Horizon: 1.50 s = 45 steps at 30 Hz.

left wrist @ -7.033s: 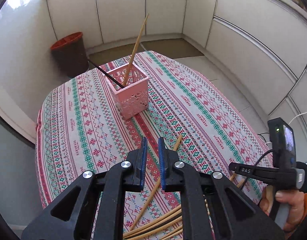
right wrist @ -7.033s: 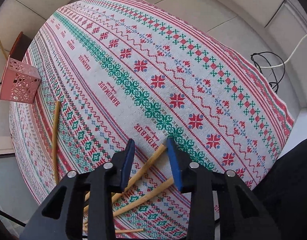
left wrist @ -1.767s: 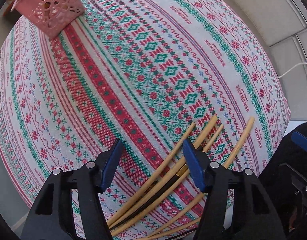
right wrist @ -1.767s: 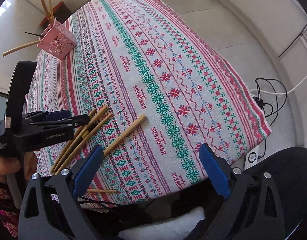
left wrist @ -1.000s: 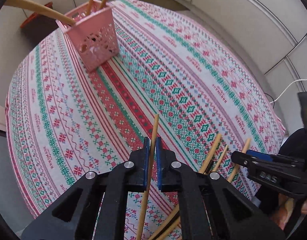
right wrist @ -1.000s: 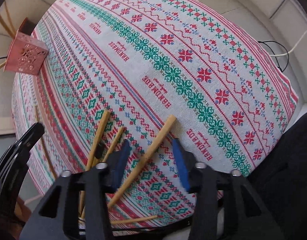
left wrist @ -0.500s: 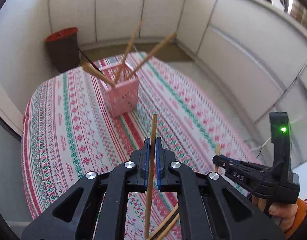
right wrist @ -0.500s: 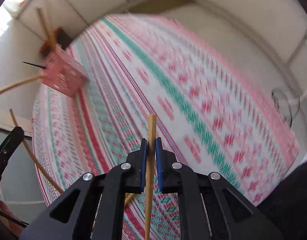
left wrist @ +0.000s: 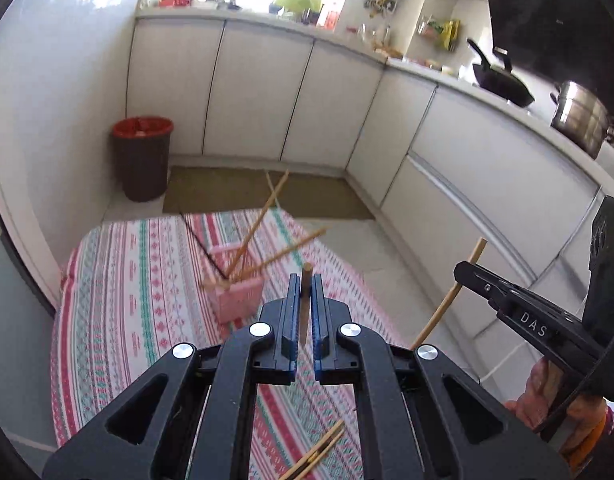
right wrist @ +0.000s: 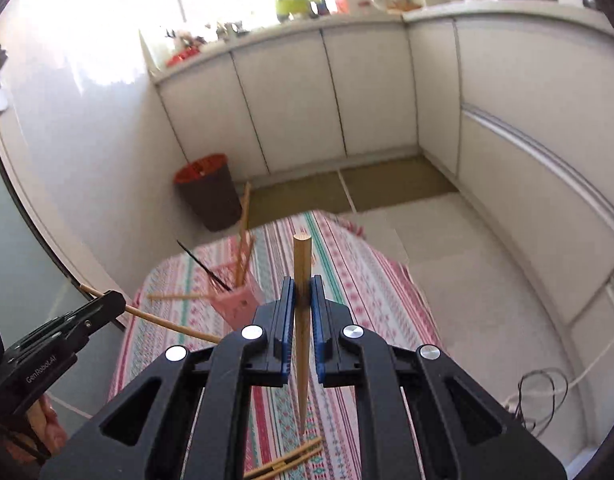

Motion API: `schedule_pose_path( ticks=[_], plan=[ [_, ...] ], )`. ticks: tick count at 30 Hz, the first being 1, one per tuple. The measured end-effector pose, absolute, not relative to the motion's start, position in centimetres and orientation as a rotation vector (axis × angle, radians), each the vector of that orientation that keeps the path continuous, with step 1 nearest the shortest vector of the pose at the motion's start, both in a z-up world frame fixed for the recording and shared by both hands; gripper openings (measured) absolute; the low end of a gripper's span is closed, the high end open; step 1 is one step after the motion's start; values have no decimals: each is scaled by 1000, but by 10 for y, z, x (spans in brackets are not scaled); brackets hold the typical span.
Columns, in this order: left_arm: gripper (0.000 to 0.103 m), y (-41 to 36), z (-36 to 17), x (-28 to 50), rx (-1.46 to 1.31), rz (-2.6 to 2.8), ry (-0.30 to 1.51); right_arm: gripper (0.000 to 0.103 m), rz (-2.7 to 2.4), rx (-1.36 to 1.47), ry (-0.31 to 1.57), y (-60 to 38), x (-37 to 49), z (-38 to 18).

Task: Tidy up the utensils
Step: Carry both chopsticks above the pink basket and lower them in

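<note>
Partway done — several chopsticks stand in the pink basket (left wrist: 237,296); some lie on the tablecloth (left wrist: 119,280). Left gripper (left wrist: 303,308) and right gripper (right wrist: 302,300) each clamp one bamboo chopstick (right wrist: 302,280) — aloft.

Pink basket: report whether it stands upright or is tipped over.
Upright. The pink basket sits on the tablecloth with its opening upward, chopsticks leaning out of it.
</note>
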<state>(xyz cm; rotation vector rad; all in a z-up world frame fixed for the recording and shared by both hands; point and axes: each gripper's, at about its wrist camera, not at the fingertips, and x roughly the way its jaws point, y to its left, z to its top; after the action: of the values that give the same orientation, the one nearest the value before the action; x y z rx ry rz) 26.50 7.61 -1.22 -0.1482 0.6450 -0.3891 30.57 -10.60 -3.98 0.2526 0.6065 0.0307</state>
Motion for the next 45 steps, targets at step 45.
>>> schedule_pose_path(
  ticks=[45],
  plan=[
    [26, 169, -22, 379, -395, 21, 616, 29, 198, 98, 369, -12, 457, -14]
  ],
)
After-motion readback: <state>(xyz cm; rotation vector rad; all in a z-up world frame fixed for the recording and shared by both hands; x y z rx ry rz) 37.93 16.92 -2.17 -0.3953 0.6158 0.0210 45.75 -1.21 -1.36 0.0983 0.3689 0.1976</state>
